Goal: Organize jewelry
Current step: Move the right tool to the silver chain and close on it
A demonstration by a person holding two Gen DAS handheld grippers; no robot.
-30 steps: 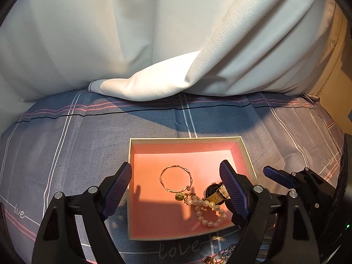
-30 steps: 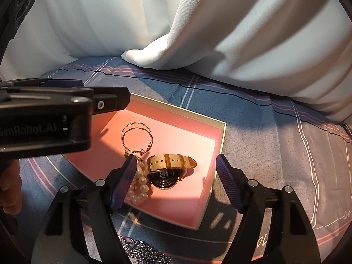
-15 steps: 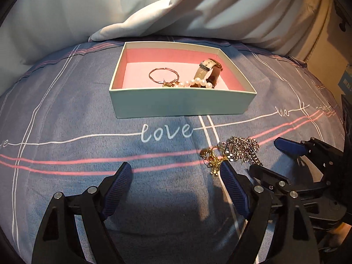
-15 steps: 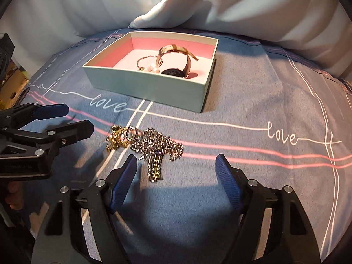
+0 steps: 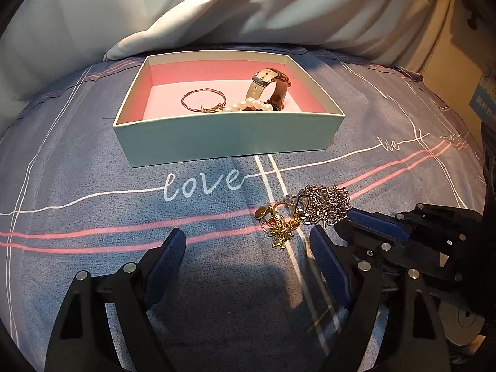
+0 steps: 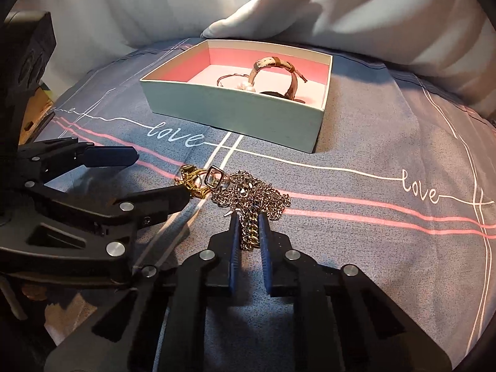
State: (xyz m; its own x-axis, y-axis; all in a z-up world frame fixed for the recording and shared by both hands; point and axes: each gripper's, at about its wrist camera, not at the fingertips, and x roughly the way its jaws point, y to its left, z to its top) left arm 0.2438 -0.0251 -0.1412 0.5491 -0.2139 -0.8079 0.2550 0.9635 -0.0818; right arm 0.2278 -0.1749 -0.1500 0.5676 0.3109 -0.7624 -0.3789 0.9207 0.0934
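Observation:
A mint-green box (image 5: 229,138) with a pink inside holds a gold bangle (image 5: 203,100), a pearl bracelet (image 5: 248,105) and a tan-strapped watch (image 5: 266,83). In front of it on the sheet lie a tangled silver chain (image 6: 257,195) and a gold piece (image 6: 192,179) touching it. My right gripper (image 6: 249,217) is closing, and its blue pads pinch the near end of the silver chain. My left gripper (image 5: 248,235) stands open just short of the gold piece (image 5: 279,226), with nothing between its fingers. In the right wrist view the left gripper (image 6: 162,176) reaches in from the left.
The blue-grey bedsheet (image 5: 93,155) has white and pink lines and the word "love". A white draped cloth (image 5: 248,9) rises behind the box. A tan wall or board (image 5: 458,46) stands at the far right.
Both grippers drew back from above the box and came down to the jewellery pile on the sheet. The right jaws went from wide apart to closed on the silver chain.

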